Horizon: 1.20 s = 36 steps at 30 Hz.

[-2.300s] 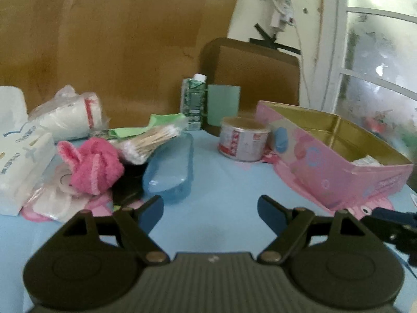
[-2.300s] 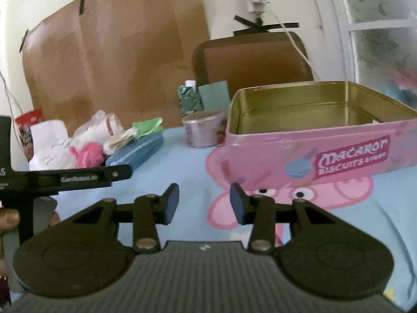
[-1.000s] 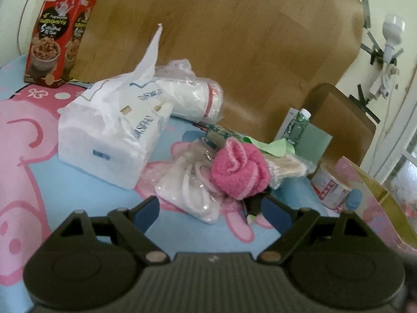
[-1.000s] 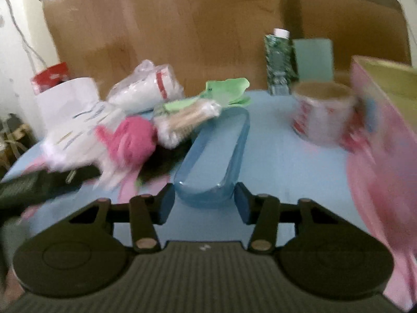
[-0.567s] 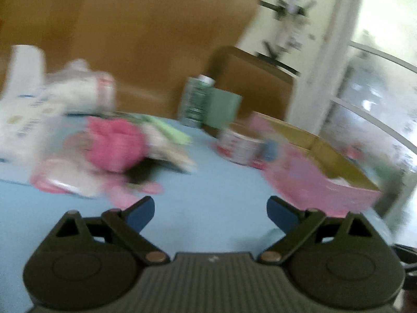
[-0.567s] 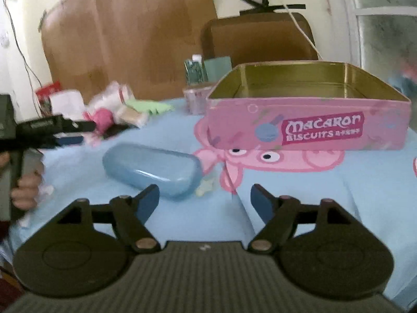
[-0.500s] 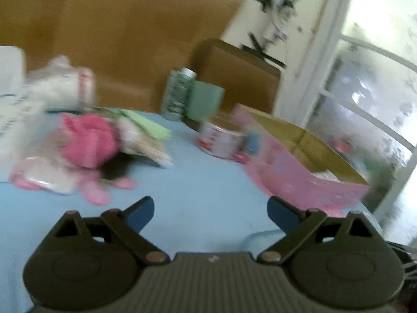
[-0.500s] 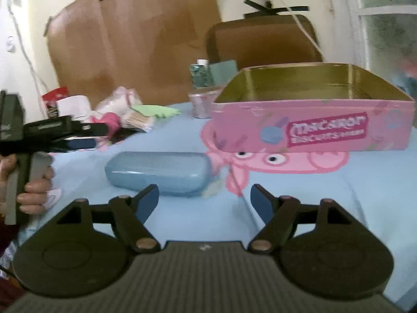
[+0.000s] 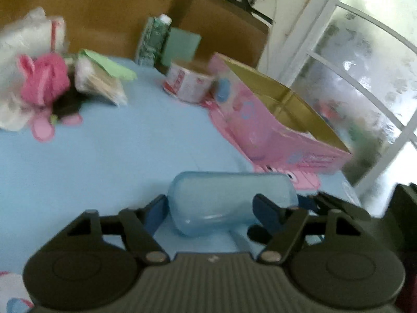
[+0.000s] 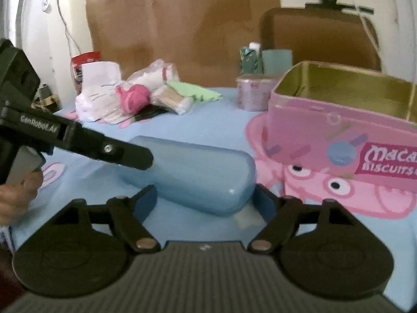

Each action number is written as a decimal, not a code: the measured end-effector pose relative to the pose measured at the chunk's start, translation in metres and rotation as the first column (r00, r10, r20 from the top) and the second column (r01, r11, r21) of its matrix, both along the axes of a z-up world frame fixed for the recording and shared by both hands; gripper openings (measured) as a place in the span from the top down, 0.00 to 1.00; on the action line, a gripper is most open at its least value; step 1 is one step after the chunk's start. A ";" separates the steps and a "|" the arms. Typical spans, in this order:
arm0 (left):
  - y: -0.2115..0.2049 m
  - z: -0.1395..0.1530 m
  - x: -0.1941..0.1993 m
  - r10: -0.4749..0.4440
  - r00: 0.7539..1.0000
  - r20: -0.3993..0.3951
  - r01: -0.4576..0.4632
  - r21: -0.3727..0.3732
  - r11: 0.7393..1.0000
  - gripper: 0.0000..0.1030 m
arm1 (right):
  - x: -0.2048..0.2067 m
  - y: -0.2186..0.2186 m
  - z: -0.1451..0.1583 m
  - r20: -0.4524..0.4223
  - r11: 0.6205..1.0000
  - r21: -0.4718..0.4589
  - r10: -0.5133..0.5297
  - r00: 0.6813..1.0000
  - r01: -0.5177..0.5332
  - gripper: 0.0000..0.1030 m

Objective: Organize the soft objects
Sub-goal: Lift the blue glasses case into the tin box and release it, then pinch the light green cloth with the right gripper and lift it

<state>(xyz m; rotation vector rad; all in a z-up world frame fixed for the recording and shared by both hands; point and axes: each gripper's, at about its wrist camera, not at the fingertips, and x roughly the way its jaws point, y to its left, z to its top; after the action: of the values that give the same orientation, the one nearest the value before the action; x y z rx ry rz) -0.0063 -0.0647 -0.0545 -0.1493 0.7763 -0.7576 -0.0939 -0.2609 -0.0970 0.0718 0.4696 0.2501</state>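
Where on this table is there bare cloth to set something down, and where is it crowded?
Bare blue cloth lies between the pile around the pink fluffy item and the pink tin, ahead of the blue case. Crowded: that pile, the tape roll against the tin, and around the case, flanked by both grippers' fingers.

"GenRobot.AI" on left tool (image 10: 78,140), "Macar… Biscuits" on pink tin (image 10: 338,140)

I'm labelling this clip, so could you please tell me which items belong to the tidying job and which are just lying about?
Job: blue case, left gripper, right gripper, pink tin, pink sock.
Lying about: tape roll, carton, tissue pack, cotton swabs.
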 end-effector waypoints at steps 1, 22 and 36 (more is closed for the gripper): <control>-0.003 0.006 -0.001 0.001 0.999 0.037 -0.001 0.009 1.000 0.29 | -0.003 0.005 0.000 0.014 1.000 -0.010 -0.024 1.000 0.024 0.26; -0.176 0.063 0.049 -0.118 0.963 0.240 0.125 -0.015 0.992 0.23 | 0.016 -0.117 0.060 0.177 0.849 -0.012 -0.519 0.836 0.529 0.12; 0.057 0.020 0.053 0.253 0.902 0.350 -0.284 0.040 0.958 0.12 | 0.043 -0.013 0.078 0.185 0.983 0.020 -0.181 0.966 0.181 0.58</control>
<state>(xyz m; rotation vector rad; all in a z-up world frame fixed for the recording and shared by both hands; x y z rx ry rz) 0.0465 -0.0074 -0.0348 -0.0388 0.4437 -0.4655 -0.0506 -0.2740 -0.0186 0.0923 0.2738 0.0763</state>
